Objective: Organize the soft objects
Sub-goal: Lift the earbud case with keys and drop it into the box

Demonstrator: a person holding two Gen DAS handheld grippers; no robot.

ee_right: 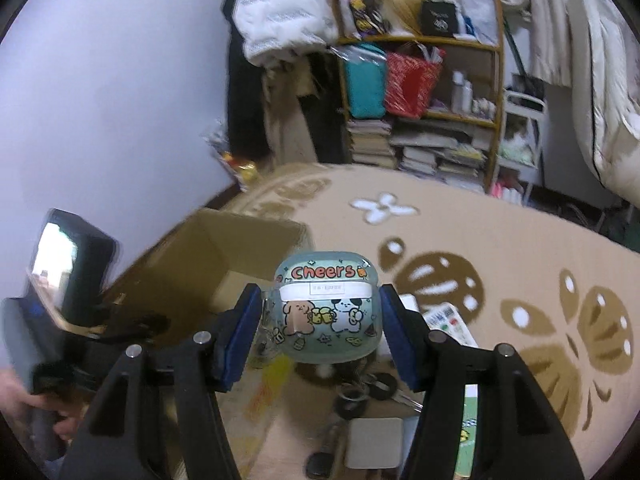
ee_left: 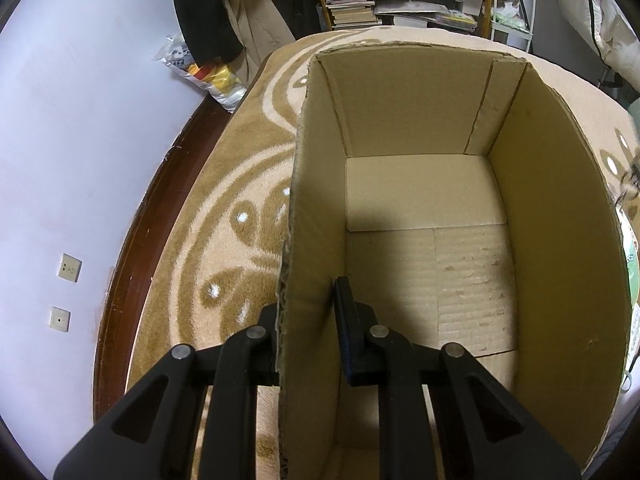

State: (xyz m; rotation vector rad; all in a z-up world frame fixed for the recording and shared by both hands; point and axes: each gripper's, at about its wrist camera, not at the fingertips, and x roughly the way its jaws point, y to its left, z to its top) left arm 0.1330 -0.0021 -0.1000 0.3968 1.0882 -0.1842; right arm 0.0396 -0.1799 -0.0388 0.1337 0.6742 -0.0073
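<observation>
Both views are dim, warm indoor light with strong fisheye bending and black corners. The left wrist view is sharp; the cardboard box (ee_left: 432, 216) holds a soft shadow across its floor. The right wrist view is smeared by motion, worst at the left edge.

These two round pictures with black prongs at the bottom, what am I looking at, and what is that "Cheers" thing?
No robot here: a person holds a two-fingered gripper in each hand, each carrying a wide-angle camera. The left camera shows the left gripper astride a side wall of an empty cardboard box, one finger inside, one outside. The right camera shows the right gripper holding a soft green pouch printed "Cheers" above a patterned carpet, where a remote control and other small items lie.
</observation>
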